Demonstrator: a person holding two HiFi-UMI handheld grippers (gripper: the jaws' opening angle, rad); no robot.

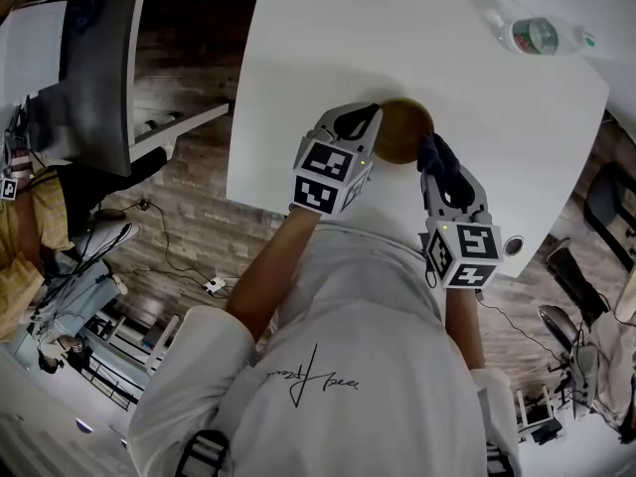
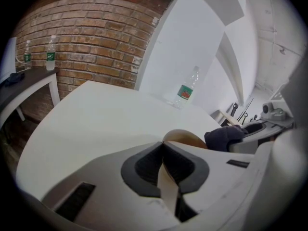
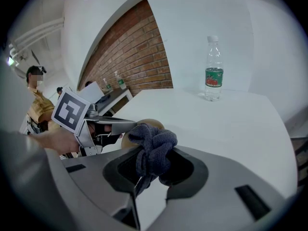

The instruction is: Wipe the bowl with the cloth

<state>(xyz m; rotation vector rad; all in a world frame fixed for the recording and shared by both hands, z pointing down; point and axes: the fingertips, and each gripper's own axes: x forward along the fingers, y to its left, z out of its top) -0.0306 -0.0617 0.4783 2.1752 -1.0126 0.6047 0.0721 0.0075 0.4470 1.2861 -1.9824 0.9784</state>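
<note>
Left gripper [image 2: 164, 147] is clamped down on the rim of the tan round bowl [image 2: 186, 138]. Its own view shows the thin edge running right between the dark pads, but the jaw housing covers most of the bowl, so only a curved slice pokes out. Right gripper [image 3: 150, 154] is squeezed shut on a bunched dark blue-grey cloth [image 3: 152, 142], whose lower end disappears down between the jaws. From the head view the bowl [image 1: 402, 132] sits near the front edge of the white table [image 1: 397, 38], with the cloth [image 1: 442, 167] right at its right side. Honestly can't tell if they're actually touching. A clear plastic bottle with a green label [image 3: 213, 71] stands well apart at the far corner.
</note>
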